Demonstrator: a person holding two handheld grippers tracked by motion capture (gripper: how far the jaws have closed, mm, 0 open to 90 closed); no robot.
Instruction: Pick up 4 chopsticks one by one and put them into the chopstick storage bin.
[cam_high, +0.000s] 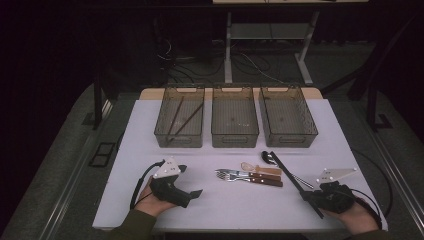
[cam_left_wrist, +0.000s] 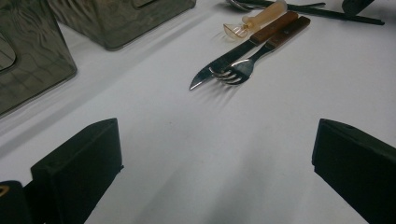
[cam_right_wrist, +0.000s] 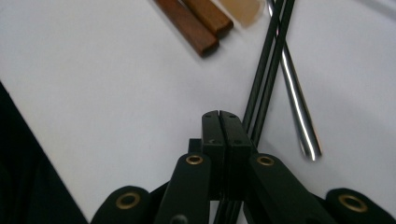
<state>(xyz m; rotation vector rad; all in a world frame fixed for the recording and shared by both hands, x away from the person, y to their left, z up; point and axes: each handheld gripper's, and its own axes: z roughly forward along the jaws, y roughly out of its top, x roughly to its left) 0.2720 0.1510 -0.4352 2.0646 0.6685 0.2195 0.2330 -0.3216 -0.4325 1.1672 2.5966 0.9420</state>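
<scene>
Right gripper (cam_high: 320, 197) fingers clenched on black chopsticks (cam_high: 289, 175) (long axis toward upper left); left gripper (cam_high: 192, 186) released, idle.

Glossy metal fork (cam_left_wrist: 240, 70) and knife (cam_left_wrist: 219, 63) with wooden handles; matt black chopsticks (cam_right_wrist: 268, 70); translucent plastic bins (cam_high: 235, 117).

Left tongs (cam_high: 192, 194) agape and low, right tongs (cam_high: 306, 196) pressed shut.
</scene>
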